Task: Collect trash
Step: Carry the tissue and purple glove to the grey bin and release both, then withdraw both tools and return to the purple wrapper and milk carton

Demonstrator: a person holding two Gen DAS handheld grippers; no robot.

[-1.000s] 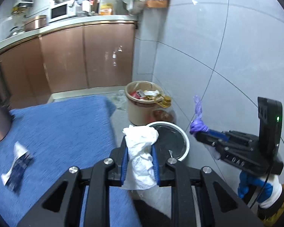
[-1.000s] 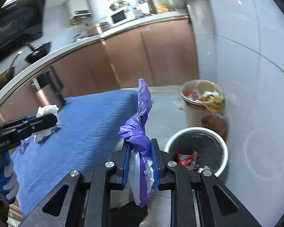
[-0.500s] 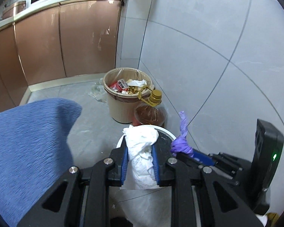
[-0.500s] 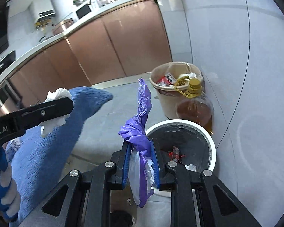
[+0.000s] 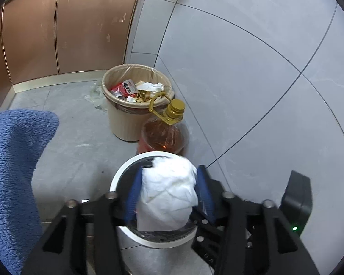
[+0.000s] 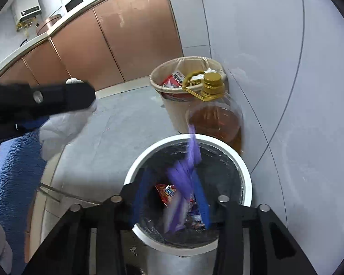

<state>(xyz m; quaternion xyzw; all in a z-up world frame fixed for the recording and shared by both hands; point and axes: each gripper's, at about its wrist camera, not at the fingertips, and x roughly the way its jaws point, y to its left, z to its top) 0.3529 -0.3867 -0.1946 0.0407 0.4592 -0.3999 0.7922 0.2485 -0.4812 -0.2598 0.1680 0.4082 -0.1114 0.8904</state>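
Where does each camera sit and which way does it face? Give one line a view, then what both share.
Left wrist: on the left tongs, looking down over the white bin; opening blue fingers flank the white tissue wad.
Right wrist: on the right tongs, above that bin, purple wrapper between opening fingers; the left tongs cross at left.
Shared: white bin, beige bin, oil bottle, blue cloth.

At lower centre I see a crumpled white paper tissue (image 5: 169, 192), soft and matt. My view's left edge shows a nubbly blue terry cloth (image 5: 13, 160). Glossy copper-coloured cabinet doors (image 5: 64, 29) fill the upper left; a thin, shiny purple plastic wrapper (image 6: 185, 178) blurs.
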